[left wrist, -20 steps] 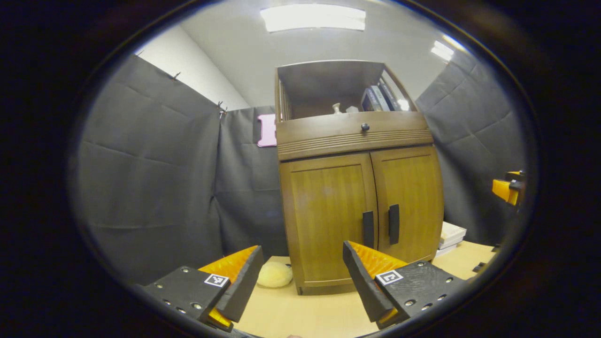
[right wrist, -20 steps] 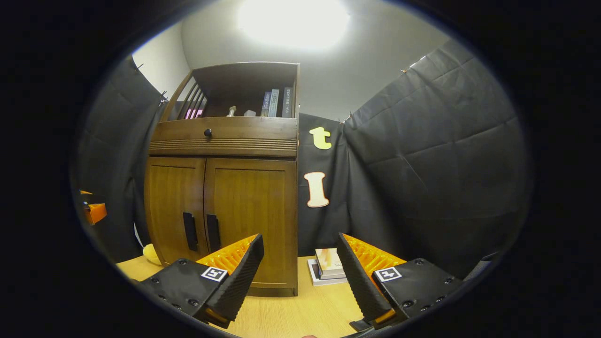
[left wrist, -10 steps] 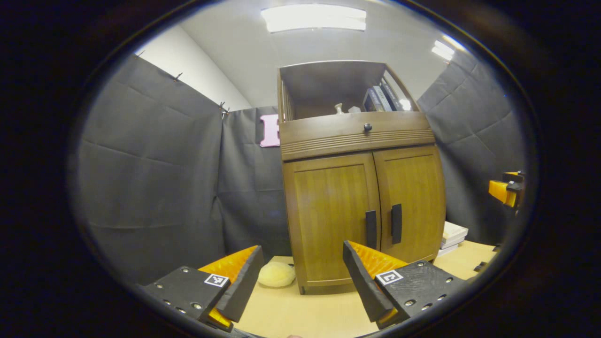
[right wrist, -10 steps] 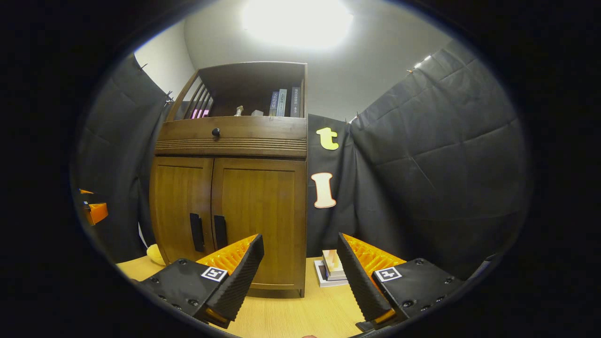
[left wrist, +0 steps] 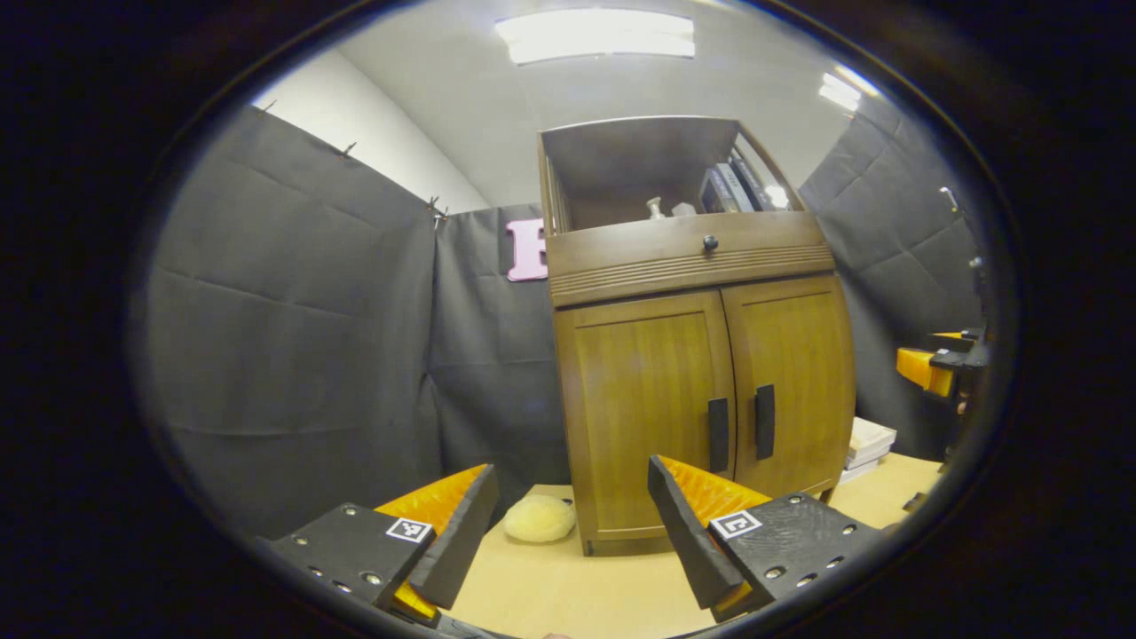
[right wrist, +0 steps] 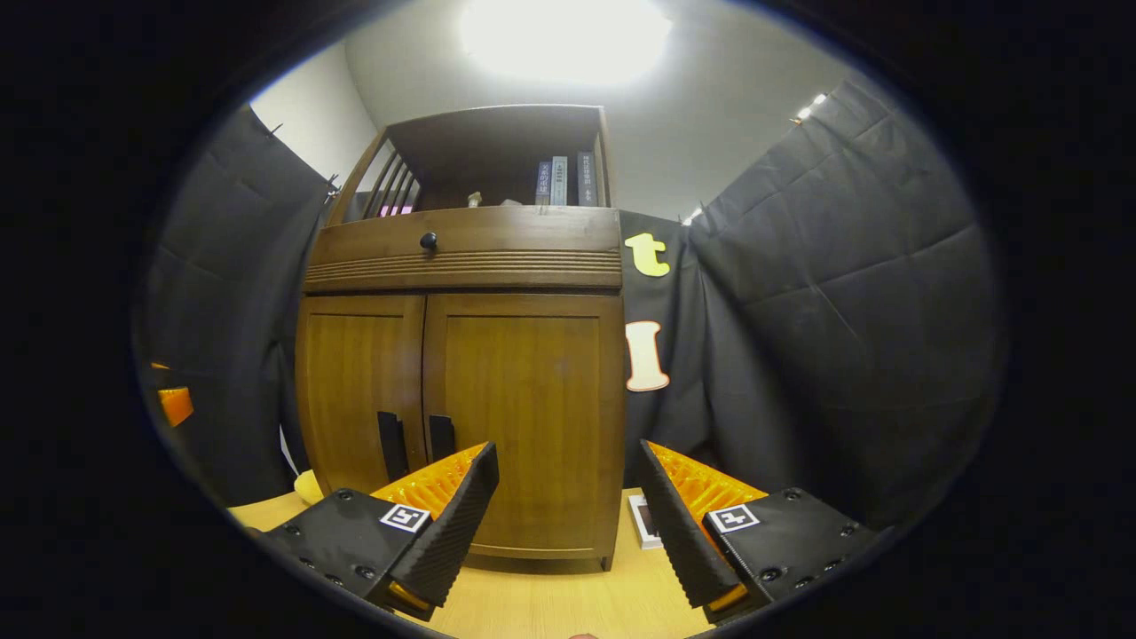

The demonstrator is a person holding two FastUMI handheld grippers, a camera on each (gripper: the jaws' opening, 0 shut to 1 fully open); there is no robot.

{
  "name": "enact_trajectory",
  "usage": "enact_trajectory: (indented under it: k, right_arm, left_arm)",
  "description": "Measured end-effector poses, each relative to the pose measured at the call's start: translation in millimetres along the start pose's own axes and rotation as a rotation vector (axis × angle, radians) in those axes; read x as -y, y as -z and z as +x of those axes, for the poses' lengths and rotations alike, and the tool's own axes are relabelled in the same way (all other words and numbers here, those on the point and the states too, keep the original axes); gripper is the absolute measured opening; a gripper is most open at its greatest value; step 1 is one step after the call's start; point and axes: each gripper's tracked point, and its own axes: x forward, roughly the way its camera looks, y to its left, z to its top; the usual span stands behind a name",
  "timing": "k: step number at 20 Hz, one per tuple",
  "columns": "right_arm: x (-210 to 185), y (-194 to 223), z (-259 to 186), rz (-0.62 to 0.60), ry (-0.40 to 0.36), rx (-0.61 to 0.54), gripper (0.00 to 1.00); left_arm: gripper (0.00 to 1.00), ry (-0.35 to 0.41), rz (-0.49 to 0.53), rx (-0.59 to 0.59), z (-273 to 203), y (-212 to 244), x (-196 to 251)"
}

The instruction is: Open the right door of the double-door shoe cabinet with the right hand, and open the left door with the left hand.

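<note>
The brown wooden shoe cabinet (left wrist: pixel 701 355) (right wrist: pixel 461 373) stands on a light wood table with both doors closed. Two dark vertical handles meet at the middle: the left door handle (left wrist: pixel 718 435) (right wrist: pixel 389 444) and the right door handle (left wrist: pixel 764 421) (right wrist: pixel 439 437). My left gripper (left wrist: pixel 568 524) is open, short of the cabinet and below its left door. My right gripper (right wrist: pixel 568 515) is open too, low in front of the right door (right wrist: pixel 524 417), with nothing between its fingers. The right gripper also appears at the far right edge (left wrist: pixel 927 368) of the left gripper view.
A drawer with a round knob (left wrist: pixel 710 241) and an open shelf with books (right wrist: pixel 559 182) top the cabinet. A pale yellow round soft thing (left wrist: pixel 539 518) lies left of the cabinet's base. Stacked books (left wrist: pixel 865 441) lie on the table to its right.
The right gripper has come closer to the cabinet, which now looms larger and hides most of the stacked books. The left gripper's view has swung slightly left, so the cabinet sits further right.
</note>
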Motion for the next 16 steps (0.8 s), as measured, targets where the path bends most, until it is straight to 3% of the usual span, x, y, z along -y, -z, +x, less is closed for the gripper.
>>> enact_trajectory:
  k: [16]
  right_arm:
    - [-77,35,92,0.056,-0.135,-0.042,0.97]
  left_arm:
    - [0.97,-0.201,0.043,-0.024,-41,-3,-55]
